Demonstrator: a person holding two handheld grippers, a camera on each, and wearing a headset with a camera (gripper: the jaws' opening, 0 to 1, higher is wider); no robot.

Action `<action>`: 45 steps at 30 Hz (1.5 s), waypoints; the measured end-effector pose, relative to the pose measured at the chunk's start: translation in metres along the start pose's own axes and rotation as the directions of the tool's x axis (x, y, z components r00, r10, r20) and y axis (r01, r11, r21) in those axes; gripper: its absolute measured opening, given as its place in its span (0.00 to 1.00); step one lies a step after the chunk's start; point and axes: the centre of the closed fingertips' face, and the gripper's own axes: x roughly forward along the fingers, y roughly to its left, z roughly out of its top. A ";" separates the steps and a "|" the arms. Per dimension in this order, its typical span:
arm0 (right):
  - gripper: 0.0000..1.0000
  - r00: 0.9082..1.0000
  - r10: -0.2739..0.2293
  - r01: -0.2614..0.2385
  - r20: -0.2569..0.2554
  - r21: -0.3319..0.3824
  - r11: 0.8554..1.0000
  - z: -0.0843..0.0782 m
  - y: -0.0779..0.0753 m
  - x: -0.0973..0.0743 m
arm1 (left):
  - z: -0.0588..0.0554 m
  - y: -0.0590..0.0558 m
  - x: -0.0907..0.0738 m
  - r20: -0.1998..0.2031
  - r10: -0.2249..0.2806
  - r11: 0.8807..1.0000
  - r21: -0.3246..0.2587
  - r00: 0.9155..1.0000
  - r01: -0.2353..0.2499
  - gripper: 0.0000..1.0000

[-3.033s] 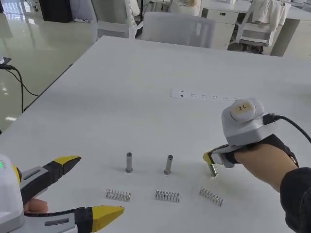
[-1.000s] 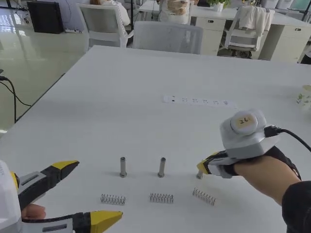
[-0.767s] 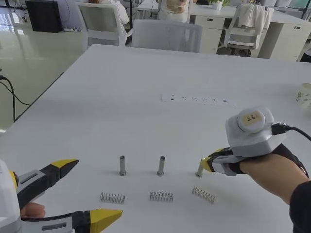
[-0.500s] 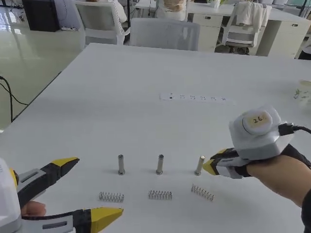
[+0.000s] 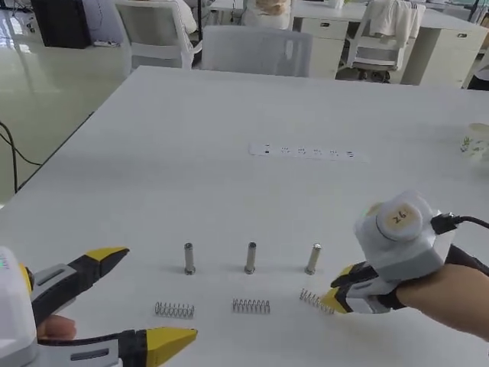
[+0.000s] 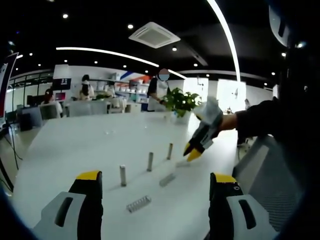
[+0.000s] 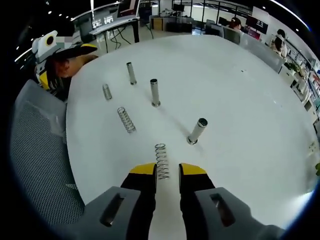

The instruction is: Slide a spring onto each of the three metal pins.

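Right hand-held gripper (image 5: 335, 300) lower right, jaws slightly apart astride a spring (image 7: 161, 159), left hand-held gripper (image 5: 157, 294) wide open lower left, three pins (image 5: 250, 258) upright on worktop (image 5: 229, 115).

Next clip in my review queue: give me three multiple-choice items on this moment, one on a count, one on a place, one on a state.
1. How many metal pins stand upright on the table?
A. two
B. three
C. four

2. Where are the springs?
A. slid onto the pins
B. lying on the table on the near side of the pins
C. in a tray

3. How do the jaws of the left claw stand?
A. wide open, holding nothing
B. shut on a spring
C. shut on a pin

Answers: 1 B, three pins stand in a row. 2 B, all three springs lie flat, one before each pin. 3 A, its yellow tips are far apart with nothing between them.
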 end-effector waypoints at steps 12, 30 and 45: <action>0.11 0.998 0.015 -0.019 -0.066 -0.053 0.998 -0.009 0.005 0.009 | -0.001 0.000 0.002 -0.005 -0.006 1.000 -0.001 1.000 0.006 0.85; 0.08 0.996 0.026 -0.029 -0.090 -0.033 0.999 -0.014 0.004 0.014 | -0.002 -0.001 0.002 -0.005 -0.010 1.000 0.002 1.000 0.010 0.84; 0.08 0.999 0.023 -0.023 -0.030 -0.018 1.000 -0.002 0.015 -0.003 | 0.005 -0.011 0.010 -0.010 -0.051 0.998 0.030 0.999 0.051 0.83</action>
